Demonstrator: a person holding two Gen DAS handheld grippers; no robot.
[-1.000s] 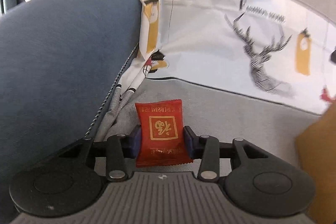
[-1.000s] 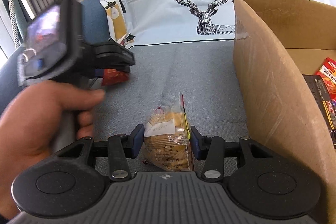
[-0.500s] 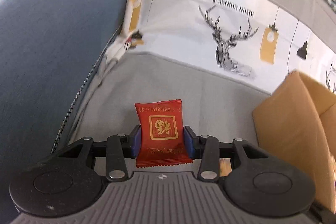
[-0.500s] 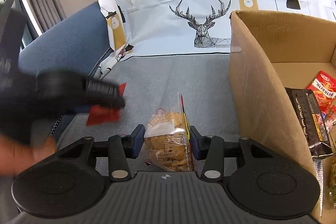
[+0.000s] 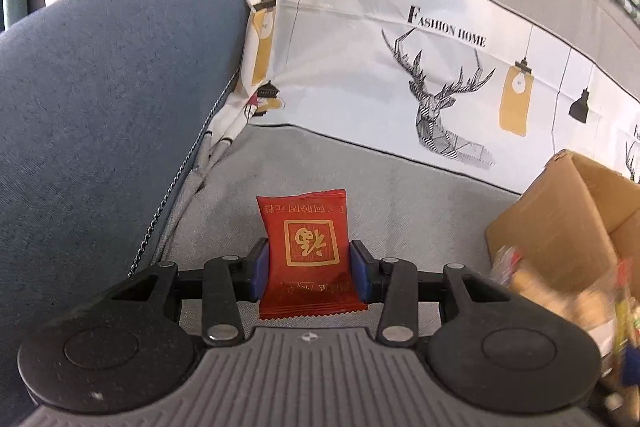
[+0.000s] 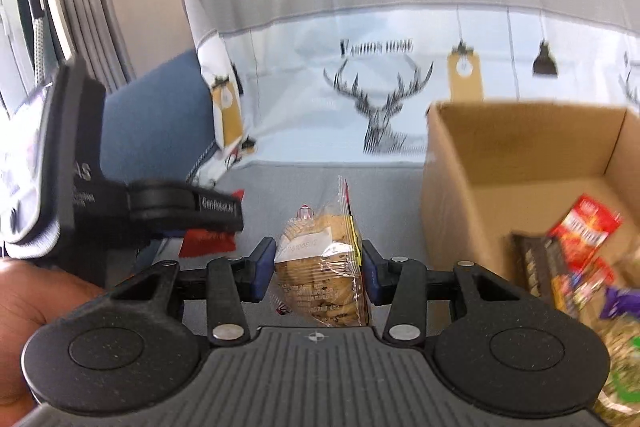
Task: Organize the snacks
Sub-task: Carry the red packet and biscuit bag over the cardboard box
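Left wrist view
Left gripper (image 5: 310,269): both blue pads pressed flat against the sides of a red snack packet (image 5: 308,255), holding it upright.
Red snack packet: gold square emblem facing the camera, crimped bottom edge hanging just below the fingers, raised over the grey sofa seat (image 5: 360,179).
Sofa armrest (image 5: 100,99): blue fabric, rising on the left, a thin chain lying along its seam.
Printed cover (image 5: 400,75): white cloth over the backrest, with a deer head, hanging lamps and the words "FASHION HOME".
Cardboard box (image 5: 560,223): brown, at the right edge, standing on the seat, its open top just showing.
Lower right corner: a blurred packet of something pale; I can't make it out for certain.

Right wrist view
Right gripper (image 6: 318,267): closed around a clear bag of cookies (image 6: 324,267), pads on either side of it.
Bag of cookies: brown biscuits inside, a white label near the top, held above the seat to the left of the box.
Cardboard box (image 6: 500,151): open, to the right and near; several snack packets (image 6: 576,247) lie in a heap inside, blurred.
Left gripper (image 6: 224,223): seen from the side at left, beside the right one, the red snack packet (image 6: 208,243) peeking out beneath its finger.
Hand (image 6: 24,307): at the lower left, wrapped round that gripper's handle.
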